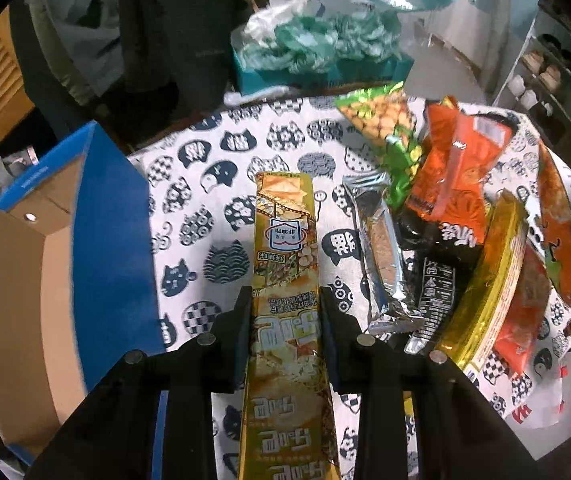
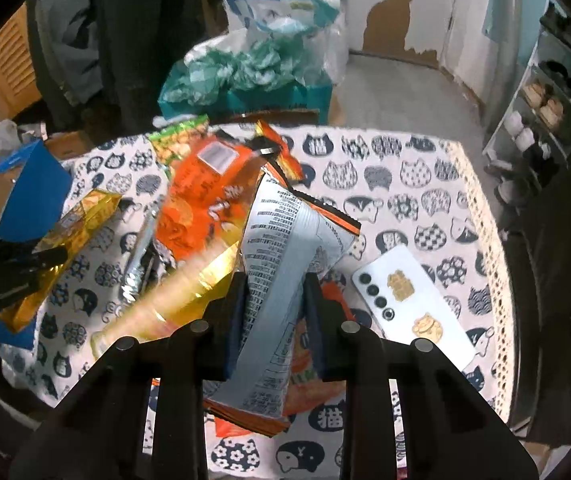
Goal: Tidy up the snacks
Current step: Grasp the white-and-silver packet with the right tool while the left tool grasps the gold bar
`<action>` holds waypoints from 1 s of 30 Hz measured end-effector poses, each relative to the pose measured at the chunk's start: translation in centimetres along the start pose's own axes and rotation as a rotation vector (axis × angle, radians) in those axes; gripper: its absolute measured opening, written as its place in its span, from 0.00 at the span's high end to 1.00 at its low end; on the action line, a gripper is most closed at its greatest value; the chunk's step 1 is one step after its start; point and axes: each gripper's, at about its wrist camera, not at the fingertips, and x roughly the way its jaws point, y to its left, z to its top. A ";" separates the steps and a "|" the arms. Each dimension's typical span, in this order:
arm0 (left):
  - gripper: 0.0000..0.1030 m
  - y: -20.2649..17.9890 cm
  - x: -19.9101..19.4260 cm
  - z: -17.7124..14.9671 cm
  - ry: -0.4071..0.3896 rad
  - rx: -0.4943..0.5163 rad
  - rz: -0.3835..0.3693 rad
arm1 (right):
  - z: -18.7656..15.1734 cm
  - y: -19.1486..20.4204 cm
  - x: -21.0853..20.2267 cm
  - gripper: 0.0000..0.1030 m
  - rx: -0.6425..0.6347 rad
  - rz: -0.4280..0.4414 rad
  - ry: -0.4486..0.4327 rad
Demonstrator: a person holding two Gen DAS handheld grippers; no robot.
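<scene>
Left jaws pinching gold snack pack [image 1: 285, 280], right jaws pinching grey-backed packet [image 2: 281, 272], blue box [image 1: 97, 216] open

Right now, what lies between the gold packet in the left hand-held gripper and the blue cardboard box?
Only bare cat-print tablecloth. In the left wrist view nothing lies between the gold packet and the blue cardboard box; the other snacks are on the packet's far side.

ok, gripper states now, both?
Left gripper: shut on the gold snack pack.
Right gripper: shut on the grey-backed snack bag.
</scene>
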 end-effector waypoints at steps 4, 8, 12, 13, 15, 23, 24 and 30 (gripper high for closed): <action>0.70 0.8 -2.1 -0.2 -0.042 0.002 -0.002 | 0.5 0.9 -1.1 0.75 -0.014 0.025 -0.028; 0.70 1.7 -4.0 -0.7 -0.068 -0.009 -0.018 | 1.0 2.2 -2.0 0.75 -0.038 0.043 -0.049; 0.70 3.0 -5.7 -1.2 -0.097 -0.021 -0.023 | 1.5 3.6 -2.6 0.75 -0.065 0.060 -0.067; 0.70 3.2 -6.0 -1.2 -0.104 -0.021 -0.022 | 1.6 4.1 -2.8 0.75 -0.073 0.067 -0.071; 0.70 3.9 -6.6 -1.4 -0.120 -0.027 -0.019 | 1.8 4.8 -2.9 0.75 -0.083 0.076 -0.074; 0.70 6.6 -8.1 -1.8 -0.155 -0.060 -0.025 | 3.2 8.4 -3.6 0.75 -0.128 0.127 -0.093; 0.70 7.0 -8.4 -2.0 -0.160 -0.068 -0.027 | 3.4 8.9 -3.6 0.75 -0.133 0.134 -0.095; 0.70 10.1 -9.5 -2.8 -0.183 -0.115 -0.027 | 4.7 12.9 -3.6 0.75 -0.177 0.182 -0.101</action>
